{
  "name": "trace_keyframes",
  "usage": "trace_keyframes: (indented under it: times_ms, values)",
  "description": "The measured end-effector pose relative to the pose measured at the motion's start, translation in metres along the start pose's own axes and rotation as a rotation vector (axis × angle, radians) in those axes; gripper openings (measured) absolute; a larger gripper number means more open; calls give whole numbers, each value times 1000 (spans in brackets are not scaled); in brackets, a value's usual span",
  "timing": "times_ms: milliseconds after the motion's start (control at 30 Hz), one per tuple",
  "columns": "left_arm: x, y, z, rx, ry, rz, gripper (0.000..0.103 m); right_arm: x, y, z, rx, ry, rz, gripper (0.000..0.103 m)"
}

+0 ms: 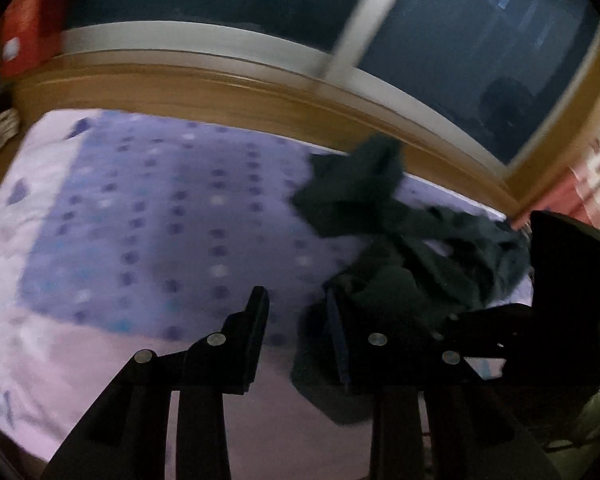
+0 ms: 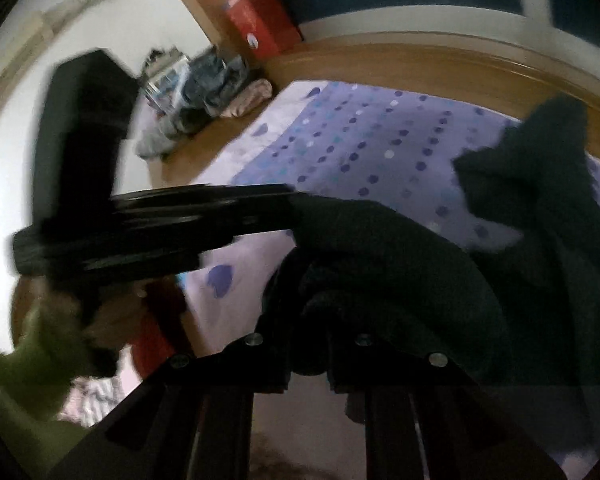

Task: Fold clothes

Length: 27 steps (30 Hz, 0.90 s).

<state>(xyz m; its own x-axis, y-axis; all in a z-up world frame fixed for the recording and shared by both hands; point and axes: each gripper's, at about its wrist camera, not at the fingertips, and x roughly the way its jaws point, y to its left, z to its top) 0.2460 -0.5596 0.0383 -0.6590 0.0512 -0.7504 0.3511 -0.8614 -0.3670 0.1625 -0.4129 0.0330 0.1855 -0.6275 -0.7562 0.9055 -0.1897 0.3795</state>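
Dark green, soft knit cloth is the task's thing: a garment that hangs bunched and crumpled above the bed, whose cover is lilac with rows of blue and violet dots. In the left wrist view the left tool has its fingers spread, with bedding showing in the gap; the garment drapes over the outside of the finger at about 3 o'clock, and I cannot tell whether any cloth is caught there. One loose flap rises toward 1 o'clock, and the other tool's dark body sits at the 3 o'clock edge. By the look of it the cloth is light, limp and not slippery, so it will sag and twist wherever it is unsupported; an edge, hem or corner would be a better hold than the bunched middle. In the right wrist view the right tool pinches a thick roll of the garment between its fingers, with cloth swelling over them toward 2 o'clock. This view alone shows the left tool side-on at 9 o'clock, a green sleeve at 8 o'clock, and a pile of other clothes on the wooden floor at 11 o'clock. Only the left view shows the open gap of its own fingers.
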Motion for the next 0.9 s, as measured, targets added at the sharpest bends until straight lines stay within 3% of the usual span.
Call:
trace_keyframes:
  times_ms: [100,167,333,367,433,700,900]
  values:
    - [-13,21,-3,-27,-12,12,30,-2,2,-1,-1,5,-52,17]
    - [-16,25,-5,-29,-11,-2,30,-3,4,-2,-2,9,-86,25]
    - [-11,3,-4,30,-5,-90,31,-11,7,-6,0,12,-176,50]
    - [-7,-6,-3,55,0,-118,32,-28,2,-13,16,-9,-205,58]
    - [2,-23,1,104,13,-160,34,-61,-8,-27,52,-50,-265,63]
    - [51,-110,9,204,120,-324,35,-171,-97,-109,369,-178,-531,63]
    - [88,-192,2,278,169,-343,35,-240,-181,-179,623,-247,-635,63]
